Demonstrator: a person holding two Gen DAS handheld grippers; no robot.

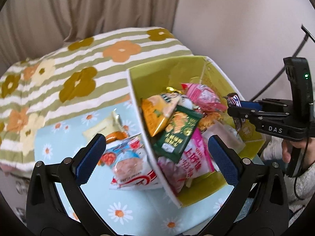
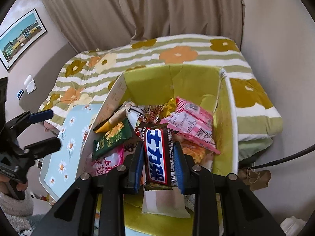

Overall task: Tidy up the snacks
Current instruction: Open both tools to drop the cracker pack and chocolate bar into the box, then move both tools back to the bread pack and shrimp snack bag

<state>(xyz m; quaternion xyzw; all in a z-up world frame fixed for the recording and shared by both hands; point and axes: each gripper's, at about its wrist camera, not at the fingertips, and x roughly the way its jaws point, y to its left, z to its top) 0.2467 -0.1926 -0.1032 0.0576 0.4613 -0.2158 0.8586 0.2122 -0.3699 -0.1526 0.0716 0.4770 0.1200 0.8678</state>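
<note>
The right gripper (image 2: 159, 157) is holding a dark chocolate bar in a glossy wrapper with big white letters on blue (image 2: 159, 155); both blue pads are pressing on its long sides, and the bar is pointing away from the camera. Just under it a pale beige flat packet (image 2: 163, 202) is lying on the box floor. The bar is hanging above the open cardboard box with lime-green inside walls (image 2: 177, 78), over the heap of snacks. To the left of the fingers a dark green crisp packet (image 2: 113, 137) is leaning on the left wall, and ahead to the right a pink packet with printed tables (image 2: 193, 122) is lying on top.

The left gripper (image 1: 155, 153) is standing wide open and gripping nothing; its blue fingers (image 1: 90, 157) are spreading over the near box wall. Between them, outside the box, a white and red snack bag (image 1: 128, 161) is lying on the light blue daisy-pattern tablecloth (image 1: 126, 212). Farther, a pale yellow packet (image 1: 102, 127) is resting on the same cloth. Beyond it a green-striped flowered blanket (image 1: 78, 59) is lying.
</note>
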